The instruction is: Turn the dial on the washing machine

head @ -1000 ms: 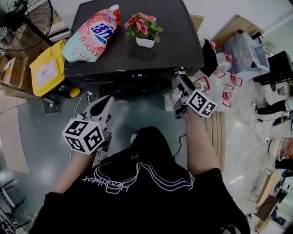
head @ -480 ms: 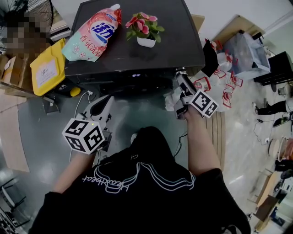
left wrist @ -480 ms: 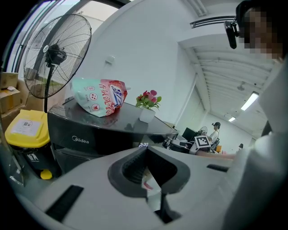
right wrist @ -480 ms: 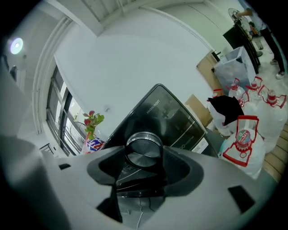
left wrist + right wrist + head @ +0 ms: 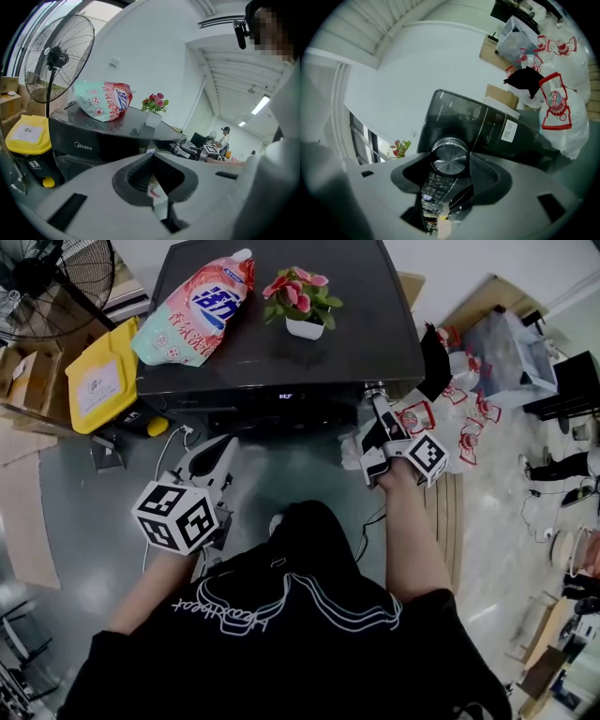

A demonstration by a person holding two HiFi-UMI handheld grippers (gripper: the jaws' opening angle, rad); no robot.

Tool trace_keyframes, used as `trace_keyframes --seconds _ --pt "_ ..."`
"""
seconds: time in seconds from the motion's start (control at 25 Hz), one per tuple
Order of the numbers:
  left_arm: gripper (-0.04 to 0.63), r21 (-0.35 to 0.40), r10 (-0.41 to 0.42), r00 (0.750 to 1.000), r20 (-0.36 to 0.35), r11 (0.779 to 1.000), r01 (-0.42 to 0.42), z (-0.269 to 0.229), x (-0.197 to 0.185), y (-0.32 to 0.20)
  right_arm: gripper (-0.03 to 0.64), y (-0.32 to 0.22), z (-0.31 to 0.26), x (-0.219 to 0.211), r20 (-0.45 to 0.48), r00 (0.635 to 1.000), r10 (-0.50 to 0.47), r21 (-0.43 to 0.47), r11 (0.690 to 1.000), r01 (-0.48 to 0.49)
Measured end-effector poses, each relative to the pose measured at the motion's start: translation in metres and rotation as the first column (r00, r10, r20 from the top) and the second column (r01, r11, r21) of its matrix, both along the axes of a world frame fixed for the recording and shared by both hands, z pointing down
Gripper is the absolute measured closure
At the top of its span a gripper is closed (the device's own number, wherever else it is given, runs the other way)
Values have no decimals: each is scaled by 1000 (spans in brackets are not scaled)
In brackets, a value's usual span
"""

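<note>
Grey floor fills the head view, with the black washing machine point(image 5: 281, 343) at 12 o'clock. A detergent pouch point(image 5: 197, 310) and a pot of flowers point(image 5: 305, 301) sit on its lid. A fan point(image 5: 52, 282) is cut off at 10 o'clock, with a yellow bin point(image 5: 103, 381) just below it. White plastic bags point(image 5: 469, 418) lie at 3 o'clock. The left gripper point(image 5: 214, 457) hangs at 9 o'clock, apart from the machine's front. The right gripper point(image 5: 375, 401) reaches the front's right corner at 1 o'clock. There the dial point(image 5: 373, 387) shows only as a small silver glint, and the front panel is in shadow.

From the left gripper view, the jaws meet at their tips and clasp nothing. A pale scrap shows through the hollow behind them, too blurred to name. The machine stands at 9 o'clock, with the pouch and flowers above it.

From the right gripper view, the round silver dial sits dead centre, clamped between the two jaws. The panel below it shows only as a dim reflection. The bags crowd 3 o'clock.
</note>
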State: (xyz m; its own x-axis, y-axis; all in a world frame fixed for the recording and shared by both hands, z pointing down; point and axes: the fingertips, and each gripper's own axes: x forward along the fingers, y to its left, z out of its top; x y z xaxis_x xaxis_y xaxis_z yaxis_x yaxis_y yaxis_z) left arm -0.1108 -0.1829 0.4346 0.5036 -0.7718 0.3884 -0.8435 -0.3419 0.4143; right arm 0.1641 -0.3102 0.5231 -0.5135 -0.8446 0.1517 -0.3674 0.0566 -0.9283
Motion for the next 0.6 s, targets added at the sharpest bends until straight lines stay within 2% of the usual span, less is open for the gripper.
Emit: trace_keyframes --seconds 0.12,0.36,0.48,0.52,0.6 --pt "591 -3 0 1000 0 1000 0 1 1 -1 348 0 2 0 36 999 3 -10 1000 -2" --pt "591 -6 -1 1000 0 1000 1 1 2 -2 350 0 -2 0 -39 999 -17 18 1000 18" --pt "591 -6 -2 1000 -1 1000 2 1 2 -2 348 0 -9 -4 -172 985 -35 68 997 47" --pt "591 -5 -3 1000 -1 1000 3 1 2 -2 343 1 -11 -5 -246 968 -42 88 994 65" --pt "591 -4 -3 1000 -2 1000 3 1 2 -2 329 2 -14 -8 -408 911 -56 119 986 114"
